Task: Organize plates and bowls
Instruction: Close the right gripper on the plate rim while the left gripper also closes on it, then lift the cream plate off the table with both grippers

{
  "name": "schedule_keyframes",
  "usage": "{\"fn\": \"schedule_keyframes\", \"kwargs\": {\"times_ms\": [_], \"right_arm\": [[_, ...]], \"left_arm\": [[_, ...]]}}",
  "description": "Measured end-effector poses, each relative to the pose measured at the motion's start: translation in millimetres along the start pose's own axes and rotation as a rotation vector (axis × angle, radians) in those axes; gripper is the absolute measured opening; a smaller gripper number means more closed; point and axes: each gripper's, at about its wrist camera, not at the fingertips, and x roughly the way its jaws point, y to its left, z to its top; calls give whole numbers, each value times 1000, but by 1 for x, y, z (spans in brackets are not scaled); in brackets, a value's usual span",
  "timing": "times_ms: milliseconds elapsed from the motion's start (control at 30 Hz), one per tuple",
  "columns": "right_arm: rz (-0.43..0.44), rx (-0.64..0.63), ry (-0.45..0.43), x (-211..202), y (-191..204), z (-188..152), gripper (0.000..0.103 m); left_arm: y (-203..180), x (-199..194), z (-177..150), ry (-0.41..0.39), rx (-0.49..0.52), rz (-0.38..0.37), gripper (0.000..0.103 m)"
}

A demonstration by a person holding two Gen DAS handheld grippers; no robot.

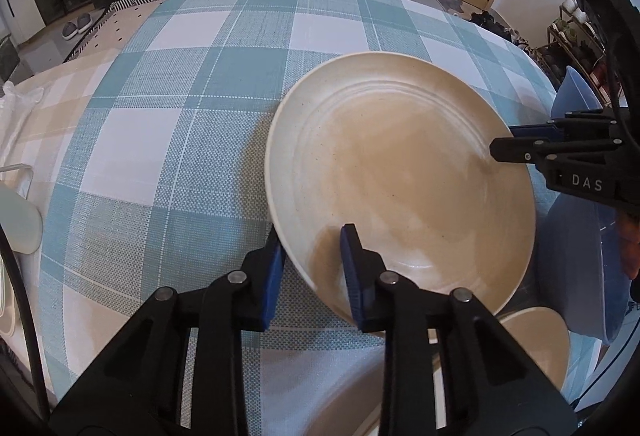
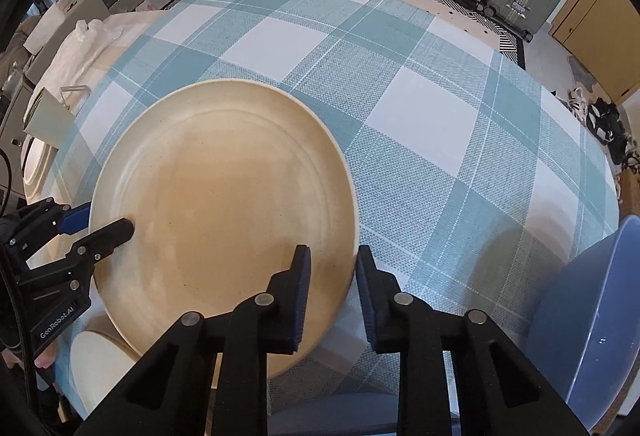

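While both grippers straddle the rim of the large round beige ceramic plate, the left gripper has one pad above and one below the near edge, a small gap showing; the right gripper likewise brackets the opposite edge, not visibly pinching. The plate seems raised over the teal checked tablecloth. Likely mid-carry; next it needs level lowering onto the smaller beige dish. The blue plastic basin looks empty.
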Motion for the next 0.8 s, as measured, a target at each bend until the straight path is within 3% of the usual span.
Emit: {"fn": "schedule_keyframes", "kwargs": {"times_ms": [800], "right_arm": [[6,-13,-111,-44,17,-7,21]], "left_arm": [[5,-54,-3,-105,4,55,24]]}}
